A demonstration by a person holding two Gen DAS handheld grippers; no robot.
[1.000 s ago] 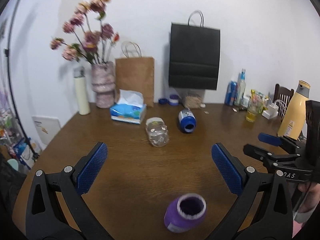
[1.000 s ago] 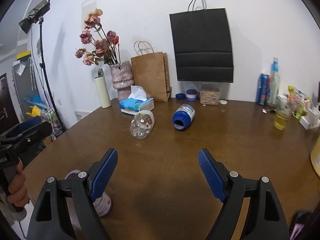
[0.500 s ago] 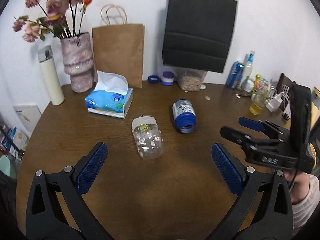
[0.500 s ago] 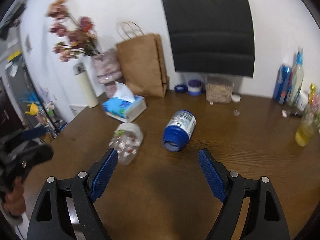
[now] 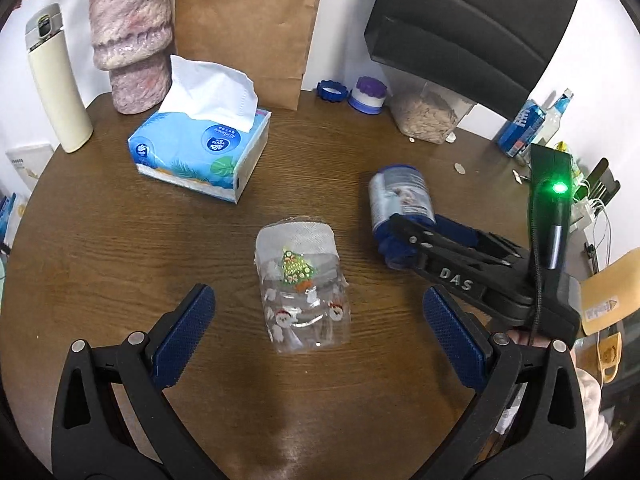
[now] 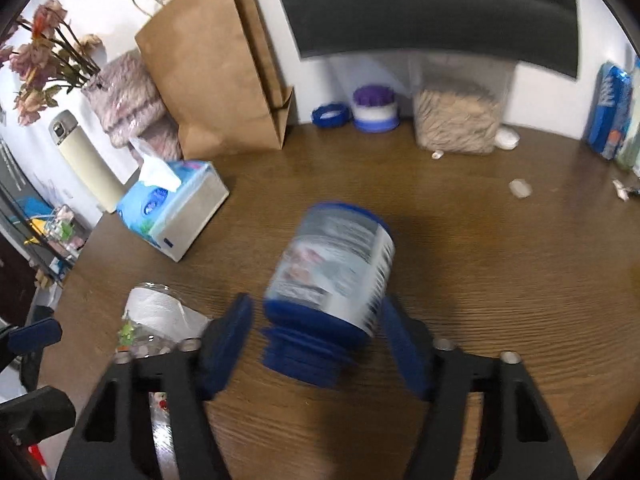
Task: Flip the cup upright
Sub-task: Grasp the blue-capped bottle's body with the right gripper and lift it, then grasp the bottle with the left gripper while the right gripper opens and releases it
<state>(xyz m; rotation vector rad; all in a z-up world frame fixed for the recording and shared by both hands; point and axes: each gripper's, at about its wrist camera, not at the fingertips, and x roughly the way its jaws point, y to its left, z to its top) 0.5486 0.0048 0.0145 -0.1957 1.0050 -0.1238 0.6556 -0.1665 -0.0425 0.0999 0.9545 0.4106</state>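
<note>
A clear plastic cup (image 5: pixel 304 288) with Christmas stickers lies on its side on the brown table (image 5: pixel 120 248), its paper-stuffed end pointing away. My left gripper (image 5: pixel 316 304) is open, one finger on each side of the cup's near end without touching it. A blue cup (image 6: pixel 332 272) with a printed label also lies on its side, blue mouth toward me. My right gripper (image 6: pixel 320 324) is open and straddles that mouth end, with small gaps to both pads; this view is blurred. The left wrist view shows the blue cup (image 5: pixel 400 196) and the right gripper (image 5: pixel 420 236) at the right.
A tissue box (image 5: pixel 200 156) lies behind the clear cup. Along the back wall stand a brown paper bag (image 5: pixel 244 28), a pink vase (image 5: pixel 132 36), a cream flask (image 5: pixel 60 84), a grain jar (image 5: pixel 424 116) and small lids (image 5: pixel 368 94). Cans and bottles (image 5: pixel 524 128) crowd the far right.
Both grippers moved forward across the table. The left now straddles the clear cup; the right has narrowed around the blue cup. The purple cup near the table's front edge has left view.
</note>
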